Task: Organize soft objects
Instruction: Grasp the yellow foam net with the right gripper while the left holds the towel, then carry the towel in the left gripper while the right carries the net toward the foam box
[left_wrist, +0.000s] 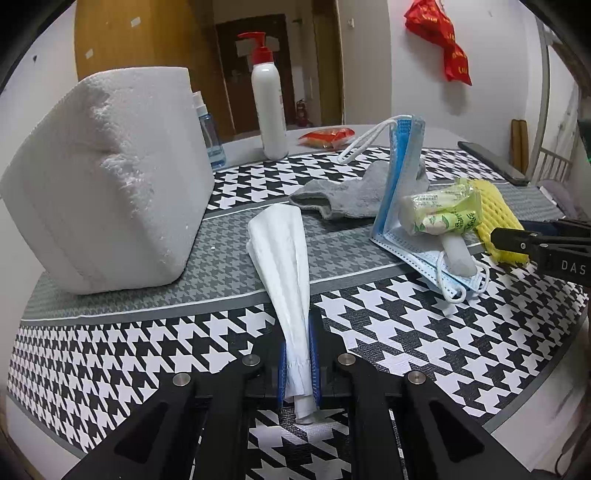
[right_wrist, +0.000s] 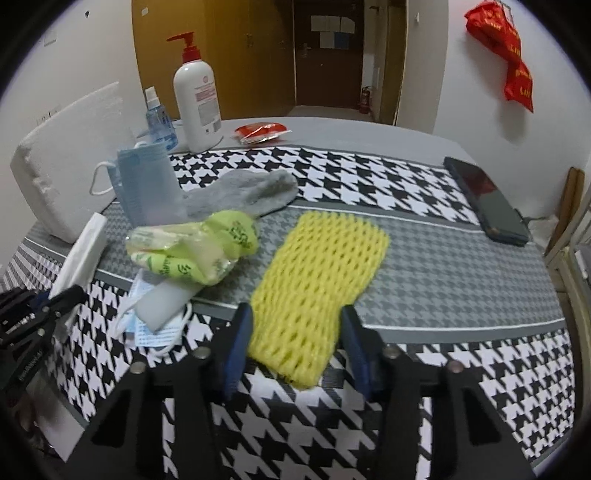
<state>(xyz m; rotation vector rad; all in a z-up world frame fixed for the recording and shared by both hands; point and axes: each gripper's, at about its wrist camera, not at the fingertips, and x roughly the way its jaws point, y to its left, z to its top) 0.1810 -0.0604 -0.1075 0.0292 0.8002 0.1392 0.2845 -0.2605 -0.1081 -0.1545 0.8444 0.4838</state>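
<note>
The folded white tissue (left_wrist: 284, 266) lies lengthwise on the houndstooth table mat (left_wrist: 406, 332), its near end pinched between the blue pads of the left gripper (left_wrist: 298, 363), which is clenched on it; its far end fans out over the grey band of the mat, just beside the white foam block (left_wrist: 107, 184). The yellow foam net sleeve (right_wrist: 317, 291) lies flat on the mat with its near end between the spread fingers of the right gripper (right_wrist: 295, 350), which stands released; whether the pads touch the sleeve's edges cannot be told. To the left of the sleeve sits a green-printed plastic packet (right_wrist: 192, 251), resting partly on a white foam piece (right_wrist: 162, 302) and a blue face mask (right_wrist: 147, 328) that lies flat under them. A second blue face mask (left_wrist: 400, 162) stands upright behind the packet, leaning against a grey sock (left_wrist: 343, 195) that lies crumpled on the mat. At the far edge of the table stand a white pump bottle with a red head (right_wrist: 195, 99) and, beside it, a small blue spray bottle (right_wrist: 159, 122); a red snack packet (right_wrist: 260, 131) lies to their right. A dark phone (right_wrist: 487, 199) rests at the mat's right margin, well apart from the soft items. A red bag (right_wrist: 506, 48) hangs on the wall beyond.
</note>
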